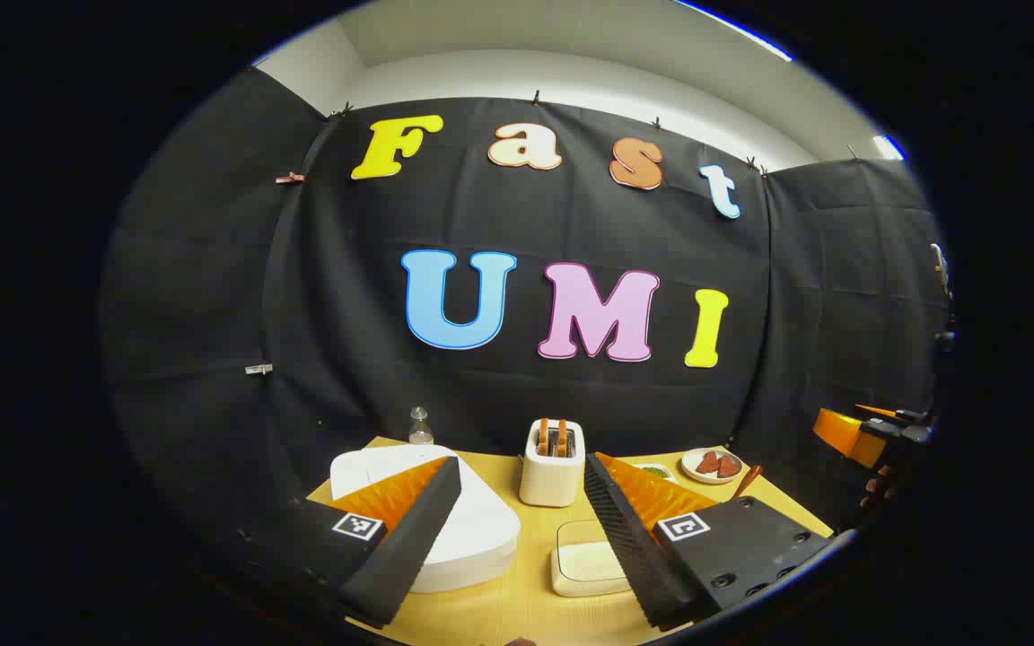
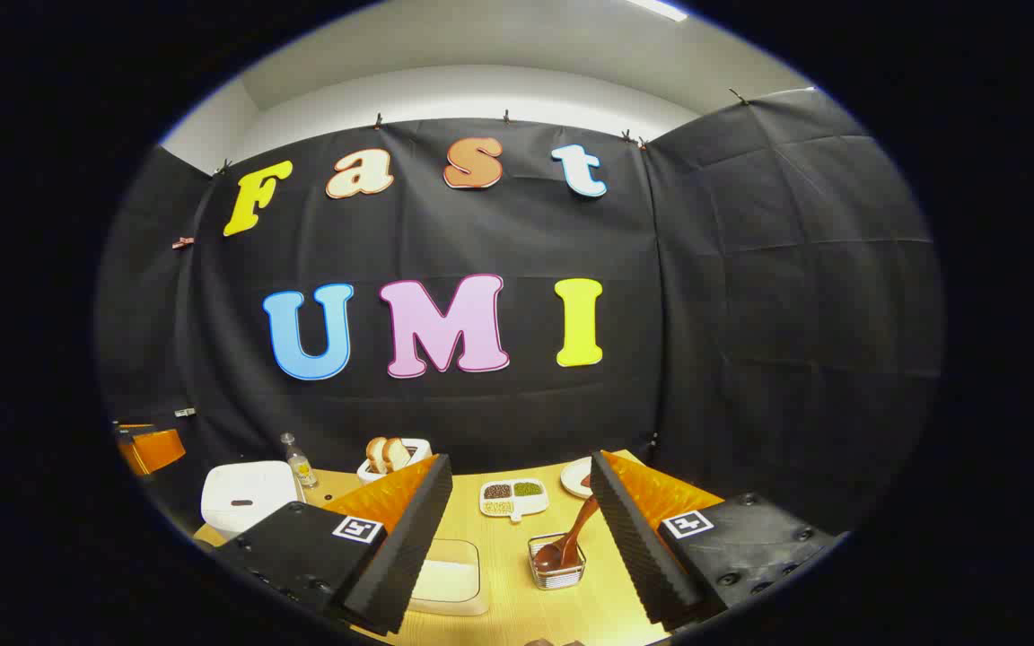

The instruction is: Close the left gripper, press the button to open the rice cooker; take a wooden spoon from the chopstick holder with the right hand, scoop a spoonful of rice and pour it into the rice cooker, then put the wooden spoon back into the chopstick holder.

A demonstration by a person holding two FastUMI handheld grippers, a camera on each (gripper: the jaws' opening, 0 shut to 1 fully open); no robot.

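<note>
In the left gripper view, my left gripper point(image 1: 521, 529) sits at the bottom of the frame with its jaws spread wide and nothing between them. The white rice cooker point(image 1: 463, 520), lid down, lies at lower left, partly behind my left finger. A toaster point(image 1: 551, 462) with two slices stands at lower centre on the yellow worktop point(image 1: 530, 610). Just below it is a shallow rice box point(image 1: 589, 567), touching the edge of my right finger in the picture. A plate point(image 1: 713, 465) with red pieces lies at lower right, and a small bottle point(image 1: 420, 427) stands behind the cooker. My other gripper point(image 1: 867, 435) shows at the far right edge.

In the right gripper view, my right gripper point(image 2: 517, 538) is at the bottom, jaws released and empty. Between them, low and right of centre, the spoon point(image 2: 571, 538) leans in the wire holder point(image 2: 557, 565). The rice box point(image 2: 445, 579) lies at lower centre-left beside my left finger. The rice cooker point(image 2: 243, 493) sits at lower left, closed, with the bottle point(image 2: 300, 462) just right of it. A divided dish point(image 2: 514, 496) of grains lies behind the holder.
</note>
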